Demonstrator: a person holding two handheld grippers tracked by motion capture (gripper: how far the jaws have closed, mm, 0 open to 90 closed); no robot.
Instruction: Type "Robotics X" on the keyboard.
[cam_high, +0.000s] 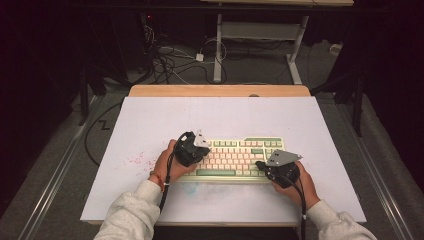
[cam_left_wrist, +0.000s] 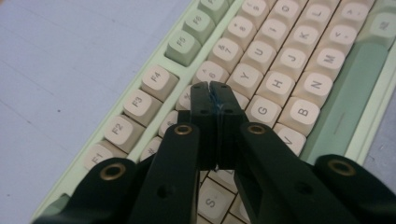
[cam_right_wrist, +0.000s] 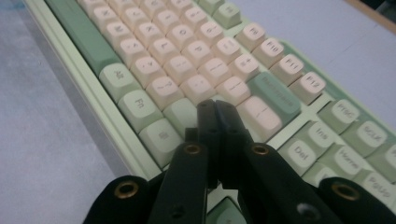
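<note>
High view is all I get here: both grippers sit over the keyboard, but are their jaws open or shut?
Observer: Both are shut. In the left gripper view the left gripper has its jaws pressed together with nothing between them.
Operator: Which keys is it over?
Observer: Its tips sit near the T and Y keys, just above the G key of the keyboard.
Operator: And the right one?
Observer: The right gripper, jaws also together and empty, points at the right end of the main block, below the green Backspace key. Whether its tips touch a key I cannot tell.
</note>
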